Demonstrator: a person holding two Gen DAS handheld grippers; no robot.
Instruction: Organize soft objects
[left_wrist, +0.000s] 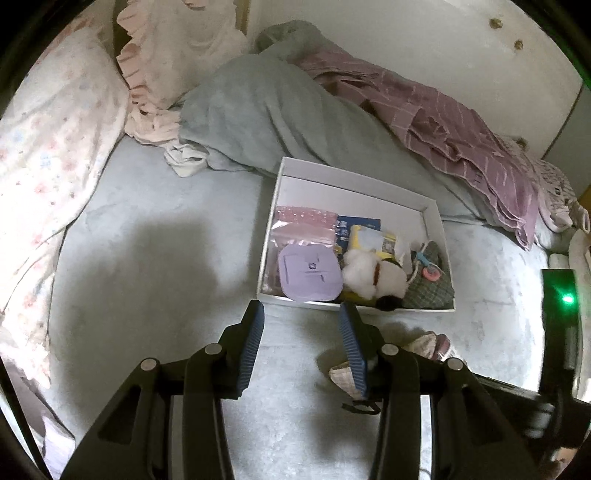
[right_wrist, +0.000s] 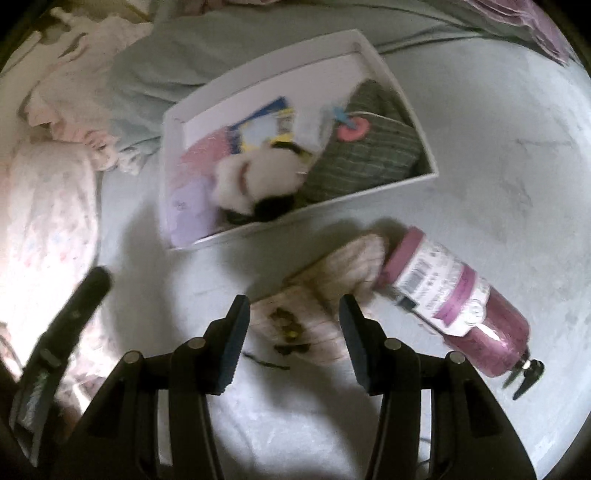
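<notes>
A white box (left_wrist: 437, 221) lies on the pale bed sheet and holds a white plush dog (left_wrist: 369, 275), a green plaid pouch (left_wrist: 430, 286), a lilac case (left_wrist: 308, 273) and packets. It also shows in the right wrist view (right_wrist: 391, 79) with the plush dog (right_wrist: 255, 173). A cream striped sock (right_wrist: 325, 295) lies in front of the box, beside a pink bottle (right_wrist: 458, 302). My right gripper (right_wrist: 293, 308) is open, hovering over the sock. My left gripper (left_wrist: 303, 314) is open and empty just before the box; the sock (left_wrist: 421, 345) lies by its right finger.
A grey blanket (left_wrist: 266, 110) and purple striped cloth (left_wrist: 443, 122) are heaped behind the box. A floral pillow (left_wrist: 48, 155) and a frilled pink pillow (left_wrist: 173, 48) lie at the left. The other gripper's black body (right_wrist: 62, 325) shows at the left of the right wrist view.
</notes>
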